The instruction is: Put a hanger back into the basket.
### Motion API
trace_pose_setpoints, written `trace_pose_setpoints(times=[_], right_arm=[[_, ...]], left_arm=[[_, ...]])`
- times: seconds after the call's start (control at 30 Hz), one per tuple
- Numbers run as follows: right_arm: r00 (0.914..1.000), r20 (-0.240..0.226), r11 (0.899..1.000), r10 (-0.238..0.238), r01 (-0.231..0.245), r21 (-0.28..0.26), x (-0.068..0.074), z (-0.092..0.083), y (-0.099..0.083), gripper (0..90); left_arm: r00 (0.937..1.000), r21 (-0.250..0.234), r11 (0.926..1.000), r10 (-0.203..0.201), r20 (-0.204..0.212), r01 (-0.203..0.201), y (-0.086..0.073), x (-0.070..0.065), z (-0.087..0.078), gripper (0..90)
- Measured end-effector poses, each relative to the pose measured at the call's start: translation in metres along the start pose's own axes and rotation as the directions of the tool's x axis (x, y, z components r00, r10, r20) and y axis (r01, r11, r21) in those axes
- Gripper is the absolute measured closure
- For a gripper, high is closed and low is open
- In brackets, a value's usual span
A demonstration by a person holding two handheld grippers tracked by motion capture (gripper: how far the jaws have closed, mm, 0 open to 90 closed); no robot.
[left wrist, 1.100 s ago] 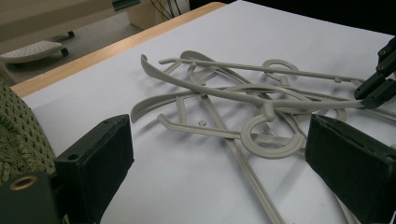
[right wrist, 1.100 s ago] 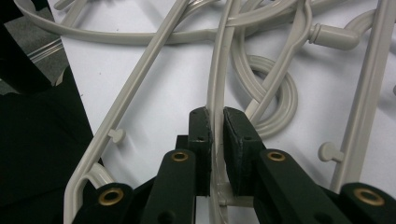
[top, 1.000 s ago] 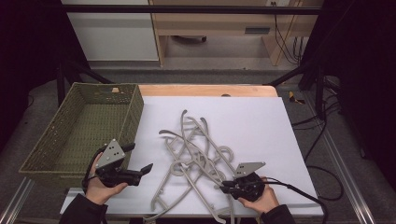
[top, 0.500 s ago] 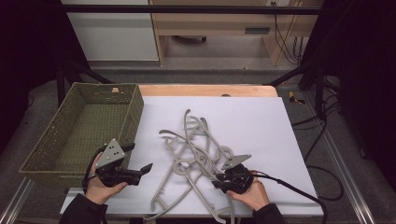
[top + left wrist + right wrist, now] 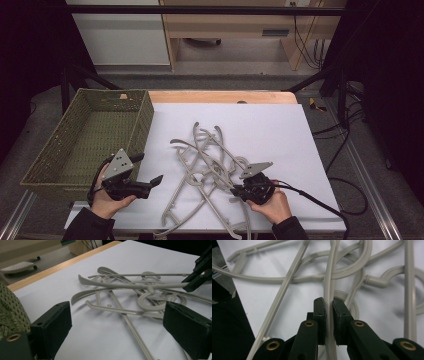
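Since a second ago, the right tongs (image 5: 235,189) have slid from the lower right edge of the pile toward the frame's centre, and the top hanger's far end has swung. Now they are clenched on a thin bar of one grey plastic clothes hanger (image 5: 329,287), seen pinched between the pads in the right gripper view. That hanger lies in the tangled heap of grey plastic hangers (image 5: 210,165) at mid-frame on the white-covered counter (image 5: 280,130).

Judging by this, the step in hand is pulling one hanger free, likely bound for the green woven basket (image 5: 60,167) at the left. Next comes a slow lift, since hooks interlock and neighbours may drag along.

At lower left, the left tongs (image 5: 152,180) hover released, jaws wide, pointing at the heap. Both hands enter from the bottom edge, wrists low.
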State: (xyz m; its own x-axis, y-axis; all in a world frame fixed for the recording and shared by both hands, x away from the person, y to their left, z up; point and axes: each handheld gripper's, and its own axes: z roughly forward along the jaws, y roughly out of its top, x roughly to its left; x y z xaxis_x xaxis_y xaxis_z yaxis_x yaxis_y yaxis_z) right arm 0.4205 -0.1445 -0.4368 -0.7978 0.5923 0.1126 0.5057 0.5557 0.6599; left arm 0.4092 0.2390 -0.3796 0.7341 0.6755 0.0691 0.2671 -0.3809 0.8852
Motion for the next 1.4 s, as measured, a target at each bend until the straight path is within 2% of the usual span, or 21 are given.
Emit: trace_pose_setpoints(times=[0.2,0.27,0.43,0.57,0.7,0.8,0.87,0.9,0.97,1.0,1.07,1.1,1.13,1.2,1.23,1.27,1.4], right_arm=[[0.9998,-0.019,0.998,-0.012,0.01,-0.055,-0.008,-0.028,0.011,82.5],[0.9993,-0.022,0.997,-0.03,0.028,-0.073,-0.008,-0.036,0.016,82.5],[0.9947,-0.08,0.99,-0.065,0.054,-0.13,-0.006,-0.052,0.027,82.5],[0.9792,-0.162,0.984,-0.123,0.099,-0.145,-0.003,-0.06,0.031,82.5],[0.955,-0.254,0.983,-0.153,0.121,-0.137,0.002,-0.061,0.031,82.5],[0.941,-0.286,0.982,-0.18,0.152,-0.116,0.007,-0.057,0.029,82.5],[0.9336,-0.309,0.982,-0.182,0.158,-0.102,0.009,-0.055,0.028,82.5],[0.9312,-0.313,0.981,-0.187,0.165,-0.098,0.01,-0.054,0.027,82.5],[0.9212,-0.34,0.982,-0.19,0.17,-0.087,0.014,-0.051,0.026,82.5],[0.917,-0.347,0.98,-0.196,0.176,-0.09,0.014,-0.05,0.026,82.5],[0.9084,-0.367,0.98,-0.201,0.18,-0.09,0.016,-0.048,0.025,82.5],[0.9036,-0.378,0.979,-0.202,0.181,-0.089,0.017,-0.047,0.025,82.5],[0.9012,-0.382,0.979,-0.205,0.185,-0.089,0.018,-0.047,0.025,82.5],[0.8948,-0.394,0.978,-0.209,0.19,-0.087,0.02,-0.046,0.024,82.5],[0.8907,-0.4,0.976,-0.216,0.196,-0.091,0.02,-0.046,0.024,82.5],[0.8871,-0.406,0.975,-0.22,0.201,-0.09,0.021,-0.046,0.024,82.5],[0.8806,-0.418,0.975,-0.223,0.207,-0.083,0.022,-0.045,0.023,82.5]], left_arm=[[0.9999,0.002,0.9999,0.011,-0.001,-0.011,0.001,-0.001,0.0,8.0],[0.9999,0.001,0.9999,0.014,-0.001,-0.014,0.001,-0.001,-0.001,8.0],[0.9995,0.006,0.9995,0.031,0.01,-0.031,0.002,-0.003,-0.001,8.2],[0.9971,0.023,0.9976,0.064,0.04,-0.065,0.004,-0.007,-0.001,8.4],[0.9905,0.045,0.9909,0.124,0.058,-0.127,0.006,-0.015,0.001,8.9],[0.9822,0.07,0.9817,0.172,0.075,-0.177,0.006,-0.02,0.005,10.3],[0.9746,0.09,0.9728,0.206,0.088,-0.214,0.005,-0.022,0.008,11.9],[0.9673,0.11,0.9629,0.238,0.089,-0.247,0.004,-0.024,0.01,12.5],[0.9563,0.125,0.9495,0.278,0.09,-0.288,0.004,-0.028,0.013,14.6],[0.9448,0.137,0.9357,0.315,0.09,-0.325,0.004,-0.031,0.014,15.6],[0.9273,0.143,0.9169,0.362,0.095,-0.373,0.005,-0.038,0.017,17.7],[0.9233,0.143,0.9128,0.371,0.098,-0.382,0.005,-0.04,0.018,19.6],[0.9162,0.146,0.9052,0.388,0.1,-0.399,0.005,-0.041,0.02,20.8],[0.8915,0.155,0.8782,0.441,0.102,-0.452,0.005,-0.045,0.024,23.5],[0.8813,0.156,0.8675,0.461,0.105,-0.472,0.004,-0.048,0.025,25.4],[0.8756,0.155,0.8621,0.471,0.108,-0.483,0.004,-0.048,0.026,28.0],[0.8322,0.158,0.8172,0.543,0.114,-0.554,0.003,-0.056,0.031,39.0]])
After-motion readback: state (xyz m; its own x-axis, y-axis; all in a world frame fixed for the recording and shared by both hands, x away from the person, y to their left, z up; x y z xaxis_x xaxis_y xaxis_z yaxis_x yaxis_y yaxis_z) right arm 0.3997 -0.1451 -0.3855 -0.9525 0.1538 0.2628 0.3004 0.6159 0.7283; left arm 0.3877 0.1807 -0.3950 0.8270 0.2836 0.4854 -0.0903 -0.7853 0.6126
